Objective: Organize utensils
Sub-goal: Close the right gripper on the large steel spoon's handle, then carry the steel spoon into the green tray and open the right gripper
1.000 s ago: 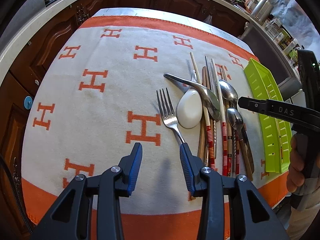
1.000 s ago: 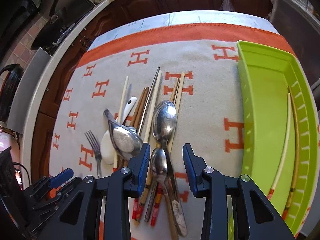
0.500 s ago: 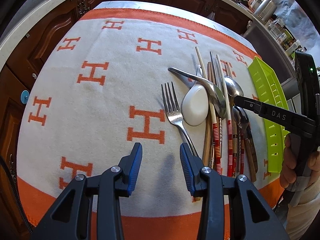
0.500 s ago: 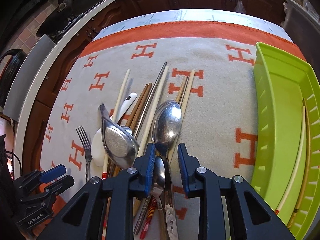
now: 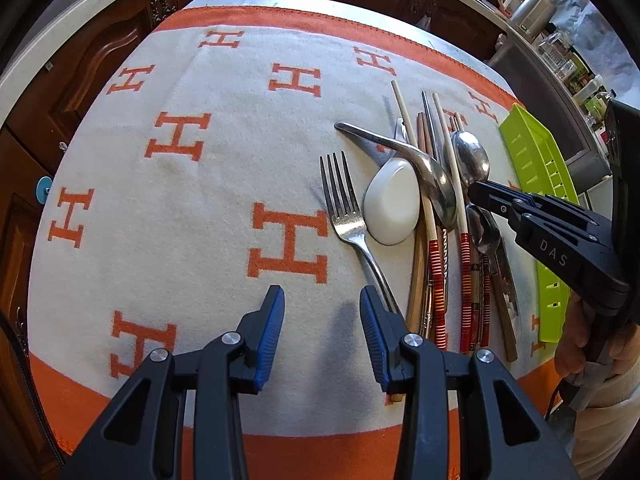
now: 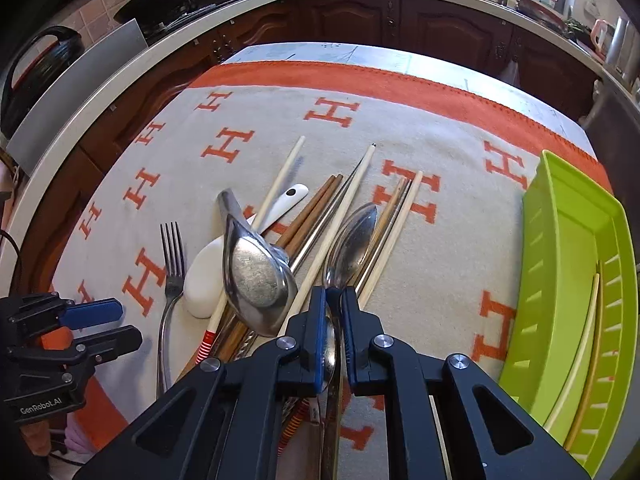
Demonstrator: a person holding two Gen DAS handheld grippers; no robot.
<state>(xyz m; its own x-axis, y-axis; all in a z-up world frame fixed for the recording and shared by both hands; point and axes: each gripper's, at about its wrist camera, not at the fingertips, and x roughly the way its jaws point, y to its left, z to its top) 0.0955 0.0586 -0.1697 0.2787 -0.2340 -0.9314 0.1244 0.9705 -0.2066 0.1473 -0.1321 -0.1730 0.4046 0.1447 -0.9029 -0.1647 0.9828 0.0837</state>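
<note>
A pile of utensils lies on the orange-and-white cloth [image 5: 180, 208]: a fork [image 5: 346, 216], a white ceramic spoon [image 5: 392, 204], a large steel spoon [image 6: 256, 276], several chopsticks [image 6: 340, 216] and a long steel spoon [image 6: 352, 240]. My right gripper [image 6: 334, 300] is shut on the neck of the long steel spoon, with a smaller spoon [image 5: 486, 232] under the fingers. It also shows in the left wrist view [image 5: 474, 194]. My left gripper [image 5: 322, 320] is open and empty, low over the cloth beside the fork's handle.
A green slotted tray [image 6: 568, 280] with two chopsticks [image 6: 584, 340] in it stands at the cloth's right edge. Dark wooden cabinets [image 6: 420, 20] and a counter surround the table. The person's hand [image 5: 592, 344] holds the right gripper.
My right gripper has moved forward over the pile and closed from open onto the long steel spoon. My left gripper has stayed open and drifted slightly left and forward.
</note>
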